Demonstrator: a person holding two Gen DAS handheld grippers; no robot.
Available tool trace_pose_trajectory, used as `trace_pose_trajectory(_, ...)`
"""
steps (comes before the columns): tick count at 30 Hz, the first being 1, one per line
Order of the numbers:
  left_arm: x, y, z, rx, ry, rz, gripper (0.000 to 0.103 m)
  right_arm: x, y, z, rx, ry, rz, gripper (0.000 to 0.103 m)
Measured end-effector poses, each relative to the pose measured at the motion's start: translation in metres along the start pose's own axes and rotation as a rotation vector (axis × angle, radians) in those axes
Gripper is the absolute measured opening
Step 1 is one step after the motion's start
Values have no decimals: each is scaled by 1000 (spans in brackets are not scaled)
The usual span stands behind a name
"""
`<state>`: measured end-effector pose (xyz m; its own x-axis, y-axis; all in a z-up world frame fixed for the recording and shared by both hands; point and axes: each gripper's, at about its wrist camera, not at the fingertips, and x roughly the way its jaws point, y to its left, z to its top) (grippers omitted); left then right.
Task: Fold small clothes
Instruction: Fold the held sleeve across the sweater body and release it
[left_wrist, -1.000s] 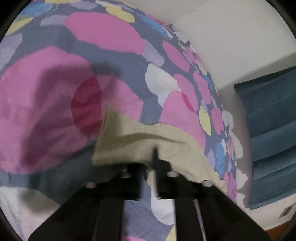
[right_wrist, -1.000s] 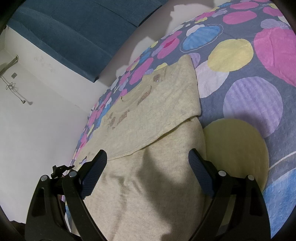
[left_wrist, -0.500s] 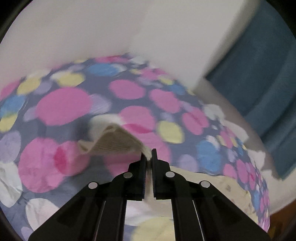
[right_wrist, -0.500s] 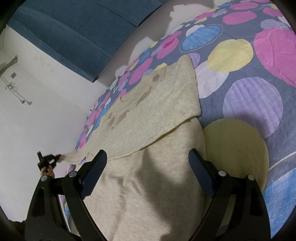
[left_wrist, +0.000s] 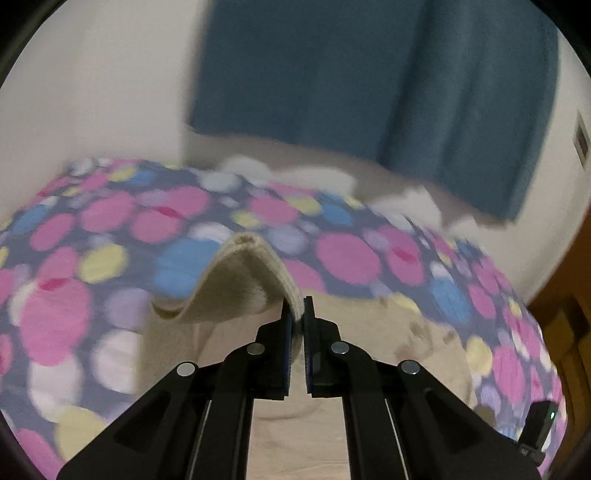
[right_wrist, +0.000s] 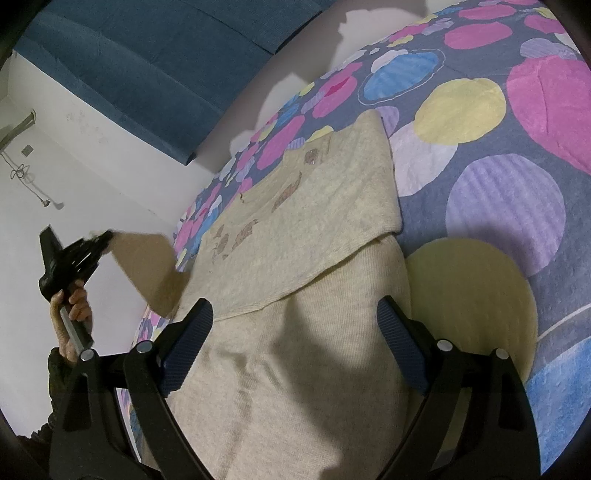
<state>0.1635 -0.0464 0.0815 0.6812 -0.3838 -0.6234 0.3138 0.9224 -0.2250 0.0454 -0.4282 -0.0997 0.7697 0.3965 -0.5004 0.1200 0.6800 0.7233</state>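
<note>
Sweater (right_wrist: 303, 258) lies along the left edge of the bed (right_wrist: 517, 206), its right sleeve already folded across the chest. We pinch the left sleeve's (left_wrist: 236, 284) cuff in our left gripper (left_wrist: 297, 314), jaws pressed together on the knit, and hold it raised over the body. Our right gripper (right_wrist: 295, 347) hovers over the hem with jaws spread, gripping nothing. We judge the risk to be a slipped cuff: the pinch takes only the cuff's edge, so a fast swing could pull it free. With the hem unpinned, the body may also drag and wrinkle.
</note>
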Motion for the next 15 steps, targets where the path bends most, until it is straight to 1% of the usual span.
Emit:
trace_pose_trajectory(3, 40, -40, -24, 58, 64, 0, 5, 0, 1, -1, 2, -2, 1, 91)
trace_pose_trajectory(7, 97, -85, -71, 155, 190, 15, 5, 1, 4, -1, 3, -2, 1, 91)
trace_pose_trajectory(8, 105, -94, -80, 180, 207, 22, 6, 1, 4, -2, 3, -3, 1, 91)
trace_pose_trajectory(10, 114, -110, -97, 224, 234, 48, 11, 1, 4, -2, 3, -3, 0, 91)
trace_pose_trajectory(12, 115, -114, -103, 230, 252, 39, 22, 0, 5, -3, 8, -4, 3, 91)
trace_pose_trajectory(13, 112, -116, -104, 228, 256, 22, 26, 0, 5, -3, 8, -4, 3, 91)
trace_pose_trajectory(15, 101, -121, -105, 236, 242, -10, 46, 0, 5, -3, 7, -4, 2, 91)
